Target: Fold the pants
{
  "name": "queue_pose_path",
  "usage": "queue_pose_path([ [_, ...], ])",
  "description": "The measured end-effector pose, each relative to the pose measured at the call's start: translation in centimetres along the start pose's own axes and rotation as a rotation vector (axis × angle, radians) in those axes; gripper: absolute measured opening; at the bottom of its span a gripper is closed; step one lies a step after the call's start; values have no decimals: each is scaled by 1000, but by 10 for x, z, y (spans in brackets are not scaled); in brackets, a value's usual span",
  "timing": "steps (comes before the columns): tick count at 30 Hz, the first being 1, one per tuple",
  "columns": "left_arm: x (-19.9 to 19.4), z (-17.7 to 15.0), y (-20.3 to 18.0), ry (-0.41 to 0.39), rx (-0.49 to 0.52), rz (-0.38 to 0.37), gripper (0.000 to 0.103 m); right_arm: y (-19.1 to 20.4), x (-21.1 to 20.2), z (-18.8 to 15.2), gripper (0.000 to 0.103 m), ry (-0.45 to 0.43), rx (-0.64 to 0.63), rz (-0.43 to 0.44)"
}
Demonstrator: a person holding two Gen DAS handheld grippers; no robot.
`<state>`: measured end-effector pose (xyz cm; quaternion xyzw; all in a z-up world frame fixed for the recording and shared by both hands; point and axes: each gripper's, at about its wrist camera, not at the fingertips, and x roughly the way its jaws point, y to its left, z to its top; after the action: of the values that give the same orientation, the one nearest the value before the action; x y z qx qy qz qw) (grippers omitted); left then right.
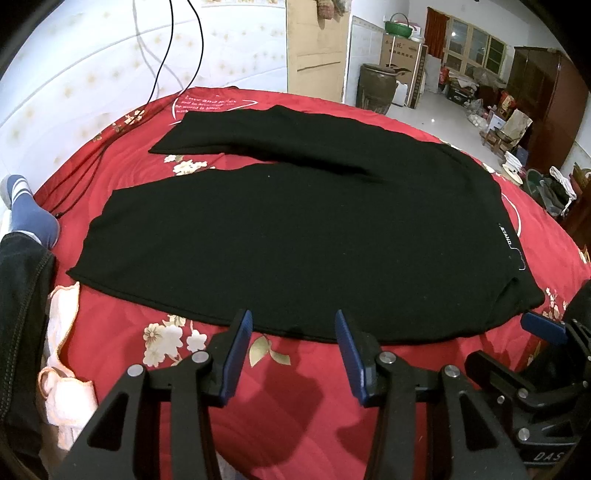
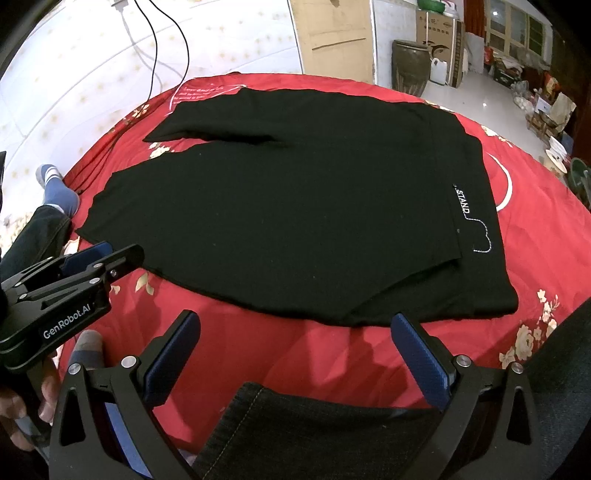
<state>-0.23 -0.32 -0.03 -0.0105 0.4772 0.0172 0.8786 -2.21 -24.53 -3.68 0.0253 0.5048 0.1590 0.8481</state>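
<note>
Surface: bed with red floral quilt, white tiled wall behind it. Beyond the foot of the quilt, an open room with pale floor, one brown ceramic jar, a cardboard box topped by a green basket, and a dark wooden cabinet.

Task item: one pair of black pants lying flat at the middle of the quilt, two legs spread apart toward the wall side, waistband with white "STAND" label toward the room side. Near hem edge runs just ahead of both grippers; bare quilt strip lies between hem and fingers.

Left gripper: jaws released, parted wide, nothing between them, hovering just short of the pants' near edge. Right gripper: jaws released, wider gap, not touching the cloth; dark denim knee shows below it.

Count: two black cables hanging down the wall onto the quilt; one blue sock foot at the quilt's left edge; one pale cloth beside it.
</note>
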Motion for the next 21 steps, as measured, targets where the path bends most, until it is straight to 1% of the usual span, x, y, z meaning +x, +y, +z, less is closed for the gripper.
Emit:
queue_pose_path([
  [21,2,-2,-2,4,9,-2,50,0,0,0,103,4,5,2],
])
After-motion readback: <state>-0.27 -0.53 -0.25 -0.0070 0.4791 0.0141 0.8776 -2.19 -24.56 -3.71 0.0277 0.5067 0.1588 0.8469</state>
